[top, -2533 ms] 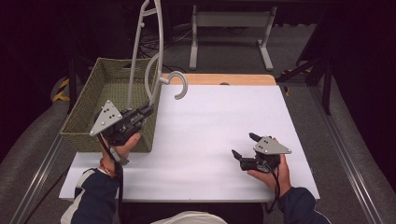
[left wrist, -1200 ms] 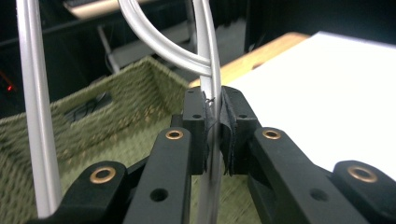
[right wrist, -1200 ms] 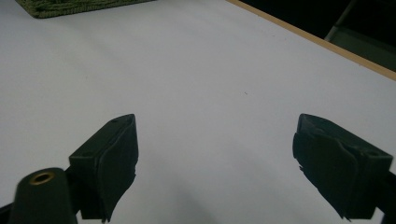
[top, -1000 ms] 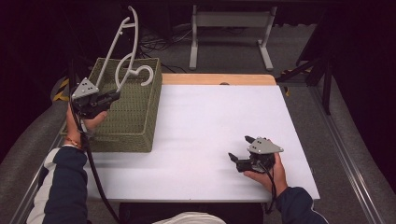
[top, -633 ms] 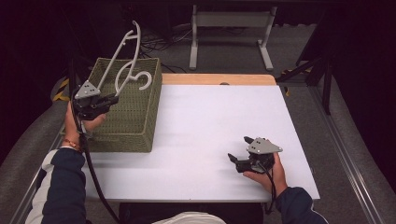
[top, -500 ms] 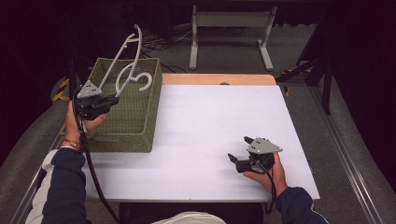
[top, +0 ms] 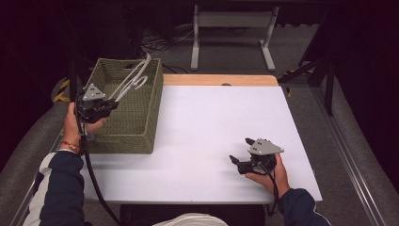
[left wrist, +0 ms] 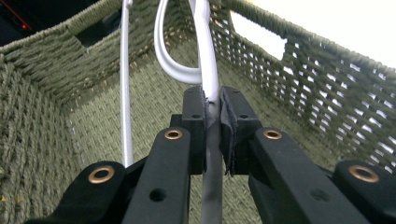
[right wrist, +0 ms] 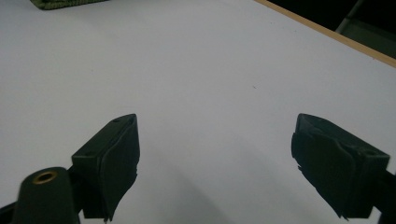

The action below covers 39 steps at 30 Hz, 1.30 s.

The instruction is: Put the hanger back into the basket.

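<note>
We see the left gripper (top: 109,104) held above the near left part of a green woven basket (top: 141,136), which sits at the far left of the white table (top: 211,127). In the left gripper view its two black jaws are pressed together on the stem of a white hanger (left wrist: 208,74), so the left gripper (left wrist: 212,116) is clamped on that hanger. From the high view the white hanger (top: 133,80) slants up and away from the gripper, over the basket's open top, its far end near the basket's far rim. The left gripper view looks down into the basket (left wrist: 46,107), with the hanger's curved loop and a second thin white bar in front of the woven floor and walls. We find the right gripper (top: 239,159) low at the near right of the table, in the person's right hand (top: 275,175), well apart from the basket. In the right gripper view its jaws stand wide apart with bare white table (right wrist: 210,70) between them, so the right gripper (right wrist: 215,163) is open and holds nothing.
</note>
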Motion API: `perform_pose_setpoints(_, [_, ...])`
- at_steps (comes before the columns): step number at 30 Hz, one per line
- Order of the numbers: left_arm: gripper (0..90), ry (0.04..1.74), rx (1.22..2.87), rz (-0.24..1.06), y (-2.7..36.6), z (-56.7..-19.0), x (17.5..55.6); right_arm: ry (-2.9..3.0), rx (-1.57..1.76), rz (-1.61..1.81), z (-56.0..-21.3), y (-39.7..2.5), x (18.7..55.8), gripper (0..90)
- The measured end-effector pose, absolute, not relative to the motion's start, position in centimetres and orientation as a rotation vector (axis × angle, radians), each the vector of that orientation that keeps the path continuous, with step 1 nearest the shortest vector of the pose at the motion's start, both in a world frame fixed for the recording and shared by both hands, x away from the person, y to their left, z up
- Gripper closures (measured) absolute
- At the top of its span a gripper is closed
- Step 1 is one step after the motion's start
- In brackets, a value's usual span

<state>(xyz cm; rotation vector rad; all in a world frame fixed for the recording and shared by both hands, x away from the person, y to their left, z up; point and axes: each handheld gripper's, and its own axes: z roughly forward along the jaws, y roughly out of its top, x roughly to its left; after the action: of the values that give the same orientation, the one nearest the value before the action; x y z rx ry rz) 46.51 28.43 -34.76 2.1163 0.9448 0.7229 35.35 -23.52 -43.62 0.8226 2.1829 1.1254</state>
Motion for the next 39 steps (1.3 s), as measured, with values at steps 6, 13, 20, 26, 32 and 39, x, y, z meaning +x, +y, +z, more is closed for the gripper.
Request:
perform_pose_setpoints(6, [81.1, 0.987, 2.16, 0.697, 28.4, -35.1, 46.7, 2.198, 0.814, 1.121, -43.6, -23.5, 35.3, 16.1])
perform_pose_setpoints(13, [79.3, 1.021, 2.194, 0.667, 28.6, -35.2, 46.8, 2.209, 0.812, 1.107, -43.7, -23.4, 35.4, 16.1])
perform_pose_setpoints(20, [69.5, 0.979, 2.105, 0.704, 29.2, -34.7, 45.8, 2.21, 0.818, 1.11, -43.6, -23.4, 35.4, 16.0])
perform_pose_setpoints(26, [62.7, 0.926, 2.0, 0.74, 29.0, -34.3, 45.0, 2.21, 0.814, 1.109, -43.6, -23.3, 35.4, 16.1])
perform_pose_setpoints(32, [48.7, 0.849, 1.896, 0.782, 28.0, -33.8, 43.7, 2.194, 0.818, 1.117, -43.5, -23.5, 35.4, 16.1])
perform_pose_setpoints(39, [31.2, 0.794, 1.838, 0.859, 26.2, -33.3, 42.5, 2.166, 0.815, 1.138, -43.2, -23.7, 35.2, 16.2])
